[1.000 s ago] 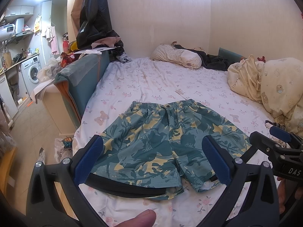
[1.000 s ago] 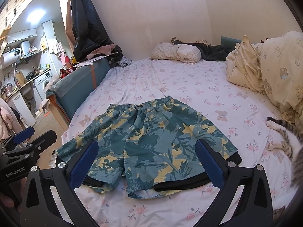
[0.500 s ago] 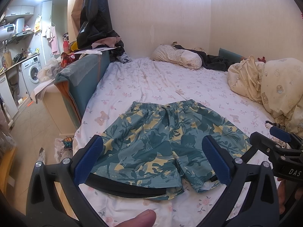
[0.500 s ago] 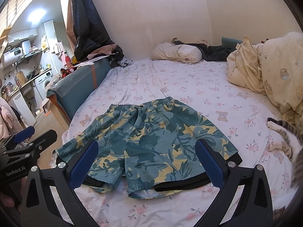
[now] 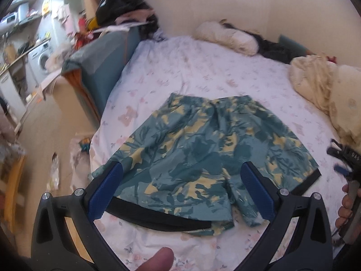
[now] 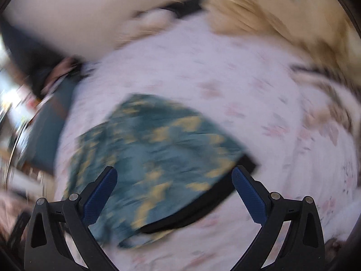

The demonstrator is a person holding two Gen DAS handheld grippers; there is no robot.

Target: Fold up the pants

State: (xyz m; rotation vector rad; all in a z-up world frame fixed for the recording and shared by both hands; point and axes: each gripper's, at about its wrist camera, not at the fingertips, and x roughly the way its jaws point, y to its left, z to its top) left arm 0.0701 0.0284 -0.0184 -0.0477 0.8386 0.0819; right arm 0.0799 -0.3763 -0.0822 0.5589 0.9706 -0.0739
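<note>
Although the left wrist view is only mildly soft, the right wrist view is heavily smeared, so fine detail there cannot be read. Shorts, teal with a yellow leaf print, lie flat and unfolded on the bed sheet, waistband toward the far wall, leg hems toward the cameras; a black band shows under both hems. Left gripper: fingers spread wide, blue pads above the near hem of the shorts, nothing between them; whether the tips touch the cloth cannot be told. Right gripper: likewise spread, holding nothing, framing the blurred shorts over their right leg; contact is again unreadable. In the left wrist view only part of the right gripper's body enters at the right edge, with the person's fingers wrapped on its handle, and a thumb tip is cut off at the bottom. A cream quilt is bunched on the right of the bed, a pillow lies at its head, and a teal sofa arm stands just beside the left edge. Striped, furry streaks at the right of the right wrist view are too blurred to identify.
</note>
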